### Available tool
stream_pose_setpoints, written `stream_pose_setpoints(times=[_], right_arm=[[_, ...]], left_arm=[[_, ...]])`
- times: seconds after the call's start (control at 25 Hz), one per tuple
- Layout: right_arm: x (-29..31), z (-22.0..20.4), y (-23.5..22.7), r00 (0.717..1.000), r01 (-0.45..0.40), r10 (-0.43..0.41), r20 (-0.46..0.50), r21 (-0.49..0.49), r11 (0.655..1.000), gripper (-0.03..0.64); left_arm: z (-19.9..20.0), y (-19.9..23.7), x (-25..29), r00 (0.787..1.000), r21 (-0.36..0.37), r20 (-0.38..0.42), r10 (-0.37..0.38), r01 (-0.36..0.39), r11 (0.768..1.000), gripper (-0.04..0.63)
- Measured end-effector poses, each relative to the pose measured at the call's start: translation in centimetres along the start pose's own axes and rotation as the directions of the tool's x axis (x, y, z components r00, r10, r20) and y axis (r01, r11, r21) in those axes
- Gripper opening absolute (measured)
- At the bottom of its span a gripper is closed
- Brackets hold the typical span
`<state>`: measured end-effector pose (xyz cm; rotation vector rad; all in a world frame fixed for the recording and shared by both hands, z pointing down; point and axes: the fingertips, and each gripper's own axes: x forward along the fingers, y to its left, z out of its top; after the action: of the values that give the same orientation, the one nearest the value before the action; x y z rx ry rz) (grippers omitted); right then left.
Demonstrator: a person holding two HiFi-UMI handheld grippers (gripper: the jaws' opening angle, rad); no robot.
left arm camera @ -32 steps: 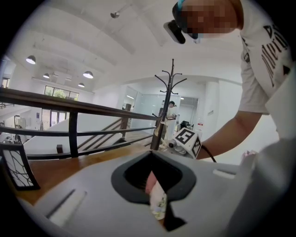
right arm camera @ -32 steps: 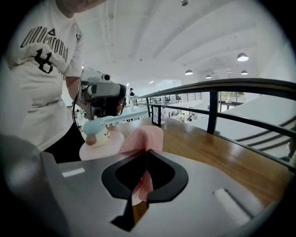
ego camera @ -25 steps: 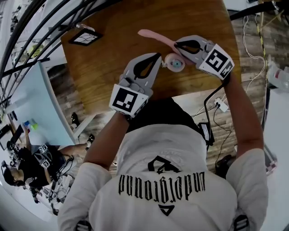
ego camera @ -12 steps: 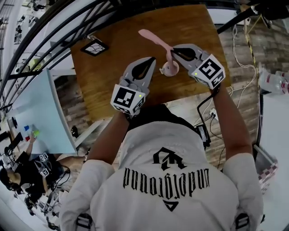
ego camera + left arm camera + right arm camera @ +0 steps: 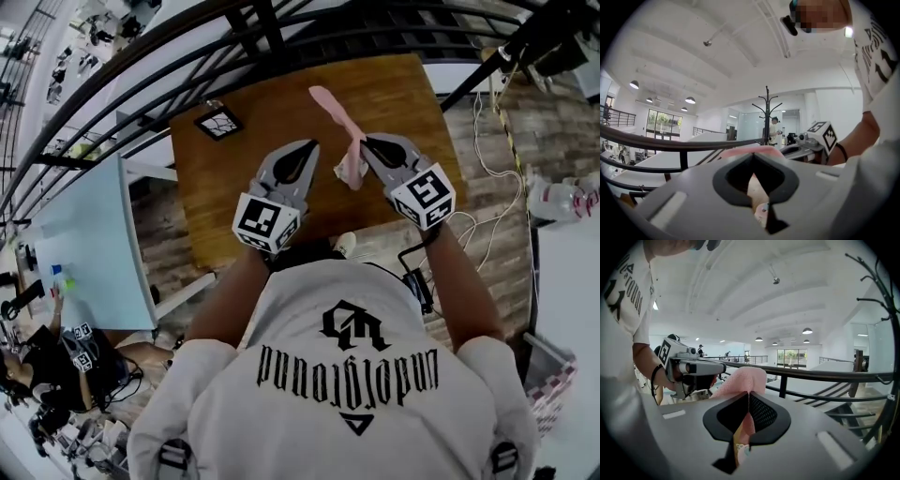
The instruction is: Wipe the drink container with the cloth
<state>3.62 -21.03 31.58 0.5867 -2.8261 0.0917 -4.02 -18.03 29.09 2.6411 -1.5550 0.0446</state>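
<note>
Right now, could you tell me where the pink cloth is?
In the head view, the pink cloth hangs from the right gripper, pinched in its jaws over the wooden table, just right of the left gripper.

The pink cloth point(image 5: 351, 167), stretched out on the table point(image 5: 225, 183) before, now hangs in a bunch from the right gripper point(image 5: 367, 142), upper middle of the frame.

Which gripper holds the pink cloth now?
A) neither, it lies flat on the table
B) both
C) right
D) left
C: the right gripper is shut on the cloth, which bunches out past its tips. In the head view, the left gripper sits clear of it.
</note>
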Motion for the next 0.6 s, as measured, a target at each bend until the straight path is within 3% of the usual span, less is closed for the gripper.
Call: stream_pose_setpoints(times=[0.2, 0.6], right_arm=[[-2.4, 2.5, 1.8, 0.994, 0.071, -0.074, 0.079, 0.035, 0.997, 0.012], [-3.7, 4.0, 4.1, 0.991, 0.085, -0.085, 0.108, 0.002, 0.996, 0.012]], left_arm=[[1.5, -1.6, -2.4, 1.000, 0.020, 0.018, 0.005, -0.006, 1.000, 0.049], [2.4, -2.8, -6.2, 1.000, 0.044, 0.022, -0.006, 0.006, 0.999, 0.049]])
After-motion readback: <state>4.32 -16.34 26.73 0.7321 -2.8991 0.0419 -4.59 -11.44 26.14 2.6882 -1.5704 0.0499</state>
